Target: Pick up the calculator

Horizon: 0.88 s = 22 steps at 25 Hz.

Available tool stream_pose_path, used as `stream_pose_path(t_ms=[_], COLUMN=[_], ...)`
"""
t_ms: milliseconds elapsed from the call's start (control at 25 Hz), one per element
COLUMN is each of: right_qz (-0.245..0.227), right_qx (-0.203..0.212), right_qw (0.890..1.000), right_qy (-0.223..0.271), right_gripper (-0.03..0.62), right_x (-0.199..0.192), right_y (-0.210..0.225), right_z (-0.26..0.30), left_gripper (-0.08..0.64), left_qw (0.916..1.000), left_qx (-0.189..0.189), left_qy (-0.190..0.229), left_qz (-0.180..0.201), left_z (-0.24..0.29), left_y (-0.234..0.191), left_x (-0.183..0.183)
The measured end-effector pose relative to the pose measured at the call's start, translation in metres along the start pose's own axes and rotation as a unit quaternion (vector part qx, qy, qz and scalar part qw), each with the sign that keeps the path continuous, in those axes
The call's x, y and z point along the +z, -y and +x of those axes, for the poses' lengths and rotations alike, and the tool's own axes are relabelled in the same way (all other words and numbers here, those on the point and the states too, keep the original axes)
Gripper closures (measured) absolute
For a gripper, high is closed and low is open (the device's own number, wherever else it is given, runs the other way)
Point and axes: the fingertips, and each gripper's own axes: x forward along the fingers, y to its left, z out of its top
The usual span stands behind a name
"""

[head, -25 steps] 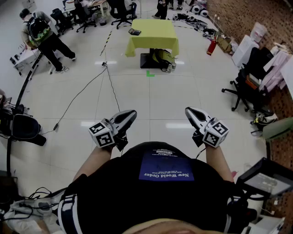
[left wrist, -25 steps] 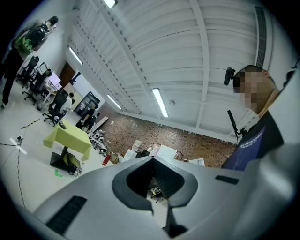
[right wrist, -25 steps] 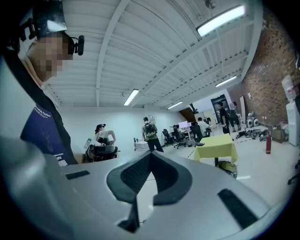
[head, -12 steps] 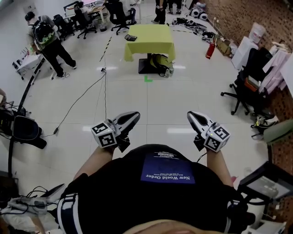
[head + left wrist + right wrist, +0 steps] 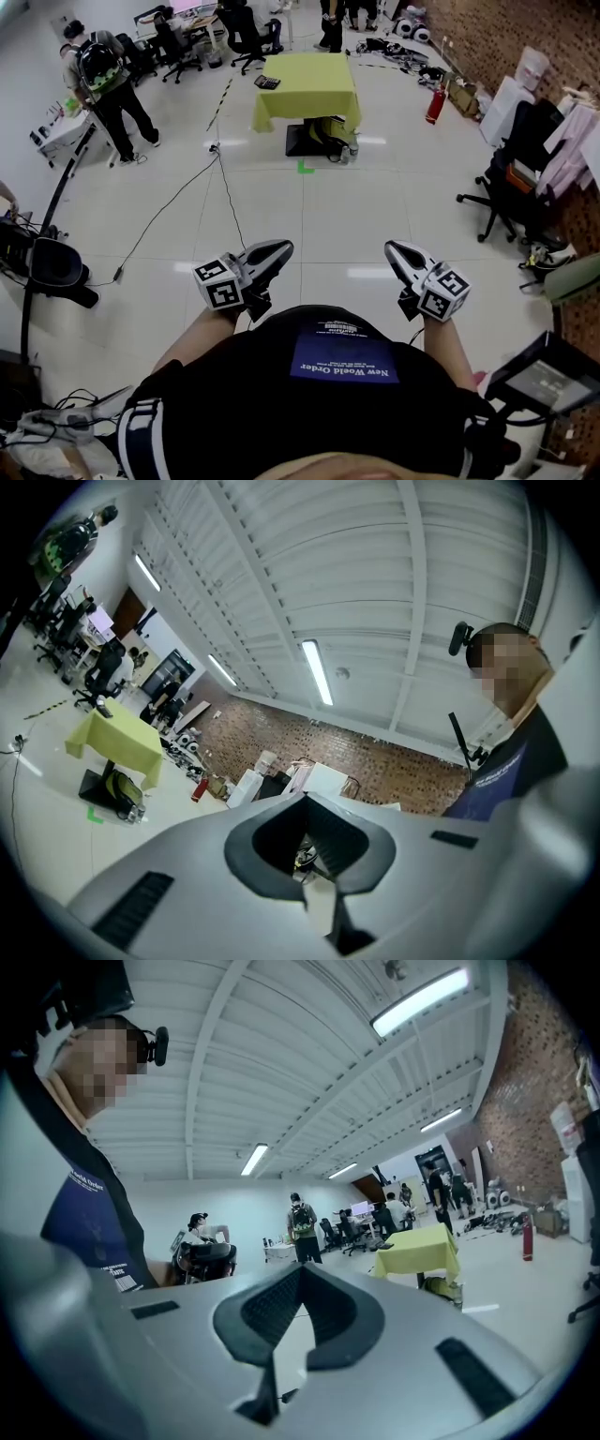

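The calculator (image 5: 267, 82) is a small dark slab on the far left corner of a table with a yellow-green cloth (image 5: 314, 80), well ahead across the floor. My left gripper (image 5: 281, 249) and right gripper (image 5: 393, 249) are held in front of my chest, pointing level towards the table, both shut and empty. In the left gripper view the shut jaws (image 5: 305, 799) fill the lower frame, with the table (image 5: 117, 744) small at the left and the calculator (image 5: 102, 711) a dark speck on it. The right gripper view shows its closed jaws (image 5: 300, 1269) and the table (image 5: 422, 1246) beyond.
A person with a backpack (image 5: 103, 80) stands at the far left. A black cable (image 5: 225, 187) runs over the tiled floor towards me. A bag (image 5: 328, 131) sits under the table. An office chair (image 5: 497, 202) stands at the right, a fire extinguisher (image 5: 434, 103) beyond.
I have walked forward, so the table sits slightly nearer and lower in the head view. Both grippers have kept their pose and stayed shut.
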Motion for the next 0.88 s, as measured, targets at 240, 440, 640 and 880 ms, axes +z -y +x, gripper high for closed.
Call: stream_pose_path(t_ms=[240,440,640,880], right_qz=[-0.013,-0.019,-0.021,-0.006], right_qx=[-0.002,-0.014,-0.016,-0.011], right_qw=[1.000,1.000,1.000,1.000], right_qy=[-0.009,0.000,0.015,0.009], right_gripper=[0.605,0.605,0.604,0.605], right_x=[0.009,0.031,0.052,0.058], right_y=[0.006,0.012,0.011,0.019], right_z=[0.059,0.135,0.222,0.309], left_gripper=[0.554,0.554,0.554,0.554], left_qw=[0.9997,0.9994,0.9994,0.9999], left_qx=[-0.013,-0.028,-0.032,-0.011], left_qy=[0.014,0.017,0.011,0.013], left_qz=[-0.013,-0.010,0.008,-0.003], left_z=[-0.012,-0.033,-0.067,-0.096], left_y=[-0.054,-0.117,-0.188,-0.265], left_x=[0.027,0.074,0.127,0.166])
